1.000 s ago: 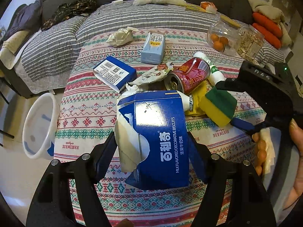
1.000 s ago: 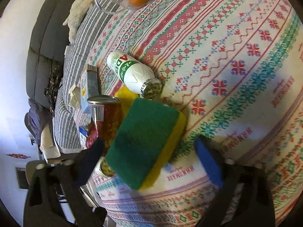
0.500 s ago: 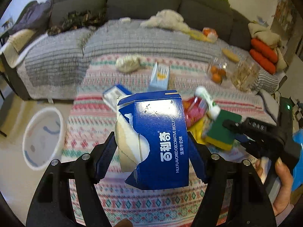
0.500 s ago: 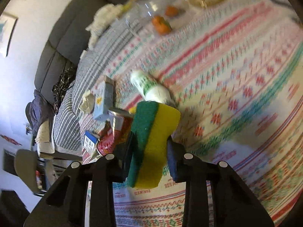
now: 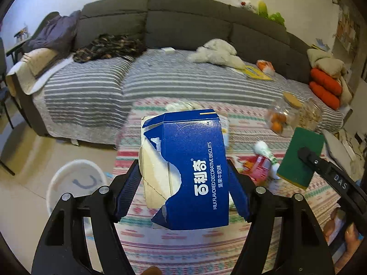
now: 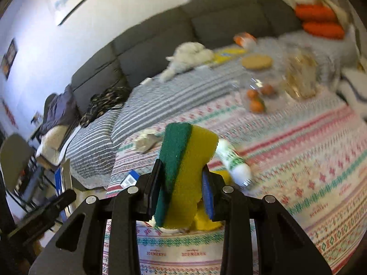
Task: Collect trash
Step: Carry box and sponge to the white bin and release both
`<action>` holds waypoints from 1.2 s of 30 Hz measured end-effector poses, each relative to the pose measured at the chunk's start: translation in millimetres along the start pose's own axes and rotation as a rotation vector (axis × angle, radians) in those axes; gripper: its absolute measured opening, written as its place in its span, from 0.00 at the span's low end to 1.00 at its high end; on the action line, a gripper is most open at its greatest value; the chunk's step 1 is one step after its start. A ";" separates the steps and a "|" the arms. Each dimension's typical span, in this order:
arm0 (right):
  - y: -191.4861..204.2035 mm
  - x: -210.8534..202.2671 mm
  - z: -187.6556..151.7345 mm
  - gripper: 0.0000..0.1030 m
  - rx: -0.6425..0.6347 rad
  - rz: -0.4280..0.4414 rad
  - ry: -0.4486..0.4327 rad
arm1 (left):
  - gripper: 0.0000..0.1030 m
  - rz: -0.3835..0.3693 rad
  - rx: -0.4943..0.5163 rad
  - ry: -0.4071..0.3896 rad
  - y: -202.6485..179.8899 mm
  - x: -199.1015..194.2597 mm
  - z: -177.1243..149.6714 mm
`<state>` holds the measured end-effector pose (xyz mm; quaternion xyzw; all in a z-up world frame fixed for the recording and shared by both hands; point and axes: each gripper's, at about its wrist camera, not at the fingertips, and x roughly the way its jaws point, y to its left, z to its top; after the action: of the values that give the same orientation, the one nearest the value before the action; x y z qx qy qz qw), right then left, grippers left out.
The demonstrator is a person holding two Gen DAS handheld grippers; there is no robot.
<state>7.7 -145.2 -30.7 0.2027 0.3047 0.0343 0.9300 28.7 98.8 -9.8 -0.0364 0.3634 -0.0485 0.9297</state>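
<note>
Both of your grippers have risen since the earlier frames: the sponge point(image 6: 183, 174), which lay flat on the patterned tabletop point(image 6: 298, 160) between spread fingers, is now clear of the cloth. The right gripper point(image 6: 182, 193) has just been closing; its fingers now pinch the sponge on edge, green scouring face against one pad, yellow foam against the other. The left gripper point(image 5: 183, 190) has its fingers clamped on the two sides of the torn blue biscuit box point(image 5: 190, 171), carried above the near edge of the tabletop.

Compare the two views. Only the left wrist view shows the white bin point(image 5: 75, 183) on the floor, lower left of the box, and your right hand point(image 5: 348, 249) on the right gripper's handle. It also shows the sponge's green face at the right edge, and the red can point(image 5: 259, 167) beside the white bottle point(image 5: 266, 153). Only the right wrist view shows the crumpled paper point(image 6: 146, 141) and a small blue carton point(image 6: 129, 178) at the tabletop's edge; motion blur softens both.

Legible writing: the box reads "MILK FLAVORED DECORATIVE BISCUITS" beside Chinese characters. The right gripper's arm carries "DAS". The bottle's green label cannot be read.
</note>
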 end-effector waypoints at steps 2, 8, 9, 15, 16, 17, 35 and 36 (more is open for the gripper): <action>21.0 1.5 -2.2 0.31 -0.059 0.010 -0.014 | 0.67 0.015 -0.002 -0.014 10.2 -4.4 0.6; 78.9 16.4 -20.4 0.31 -0.130 0.083 0.004 | 0.67 0.095 -0.036 -0.004 57.8 -9.0 -5.2; 89.0 19.0 -23.6 0.31 -0.142 0.096 0.010 | 0.67 0.110 -0.047 -0.001 66.7 -10.2 -6.7; 150.2 43.6 -44.7 0.31 -0.182 0.181 0.061 | 0.67 0.193 -0.135 0.049 119.9 -9.3 -7.7; 157.2 46.8 -47.3 0.31 -0.187 0.189 0.066 | 0.67 0.200 -0.147 0.051 125.9 -9.0 -7.6; 165.4 50.4 -50.8 0.31 -0.194 0.201 0.074 | 0.68 0.214 -0.165 0.055 134.3 -7.8 -6.9; 259.2 116.3 -101.4 0.32 -0.282 0.281 0.201 | 0.92 0.309 -0.370 -0.034 227.8 -57.9 2.9; 262.8 118.8 -104.1 0.32 -0.289 0.284 0.207 | 0.92 0.317 -0.373 -0.041 231.2 -60.3 2.8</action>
<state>59.4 154.7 -68.0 0.1038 0.3587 0.2287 0.8990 1.3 335.4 9.0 -0.1511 0.3481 0.1668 0.9100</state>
